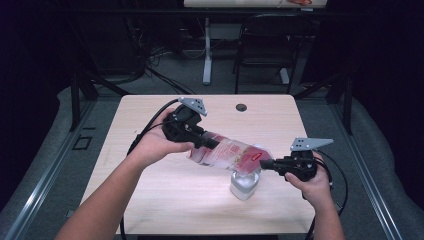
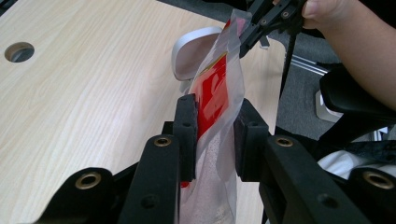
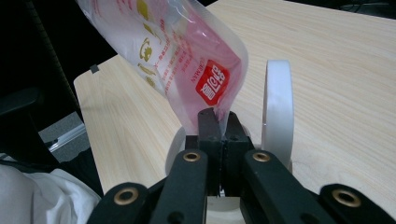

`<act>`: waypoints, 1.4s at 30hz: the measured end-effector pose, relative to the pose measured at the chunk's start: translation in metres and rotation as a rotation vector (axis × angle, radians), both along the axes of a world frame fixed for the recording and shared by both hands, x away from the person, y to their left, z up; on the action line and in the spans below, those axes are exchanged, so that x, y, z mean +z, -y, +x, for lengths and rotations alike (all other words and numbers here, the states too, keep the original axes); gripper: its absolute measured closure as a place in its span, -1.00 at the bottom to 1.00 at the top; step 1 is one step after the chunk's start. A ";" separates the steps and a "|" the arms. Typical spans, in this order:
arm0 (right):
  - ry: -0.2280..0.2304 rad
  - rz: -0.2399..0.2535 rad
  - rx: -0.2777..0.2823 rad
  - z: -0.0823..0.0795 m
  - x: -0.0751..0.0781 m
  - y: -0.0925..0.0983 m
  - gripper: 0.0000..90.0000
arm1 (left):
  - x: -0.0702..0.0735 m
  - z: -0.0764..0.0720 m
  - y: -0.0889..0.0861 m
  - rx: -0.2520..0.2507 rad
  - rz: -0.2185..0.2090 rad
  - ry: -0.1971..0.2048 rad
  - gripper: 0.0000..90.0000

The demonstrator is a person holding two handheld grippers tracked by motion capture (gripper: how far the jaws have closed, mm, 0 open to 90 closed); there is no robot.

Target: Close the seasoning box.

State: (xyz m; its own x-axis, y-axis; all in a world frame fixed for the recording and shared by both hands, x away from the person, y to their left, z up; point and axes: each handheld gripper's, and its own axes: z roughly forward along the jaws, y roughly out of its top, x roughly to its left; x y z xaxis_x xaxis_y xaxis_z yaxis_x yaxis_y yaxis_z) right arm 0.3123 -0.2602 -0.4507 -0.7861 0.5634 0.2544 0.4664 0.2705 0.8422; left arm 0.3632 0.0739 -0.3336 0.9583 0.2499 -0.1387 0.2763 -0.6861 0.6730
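Note:
A clear plastic bag (image 1: 230,152) with red print and white grains inside hangs tilted over the table, stretched between both grippers. My left gripper (image 1: 212,142) is shut on the bag's fuller upper part; in the left gripper view the bag (image 2: 217,93) runs up between its pads (image 2: 187,121). My right gripper (image 1: 265,163) pinches the bag's lower corner, its jaws pressed together on the film (image 3: 217,121). Directly below that corner stands a white, translucent container (image 1: 245,186), whose rim (image 3: 278,102) rises beside the right jaws.
The light wooden table (image 1: 150,200) has a round cable hole (image 1: 241,107) near its far edge. Black cables trail from both grippers. Beyond the table stand a dark chair (image 1: 265,45) and a white desk leg (image 1: 207,50).

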 end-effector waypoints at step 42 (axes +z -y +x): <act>0.051 0.047 -0.035 -0.001 0.004 -0.002 1.00 | -0.034 -0.006 -0.024 0.027 -0.047 -0.030 0.67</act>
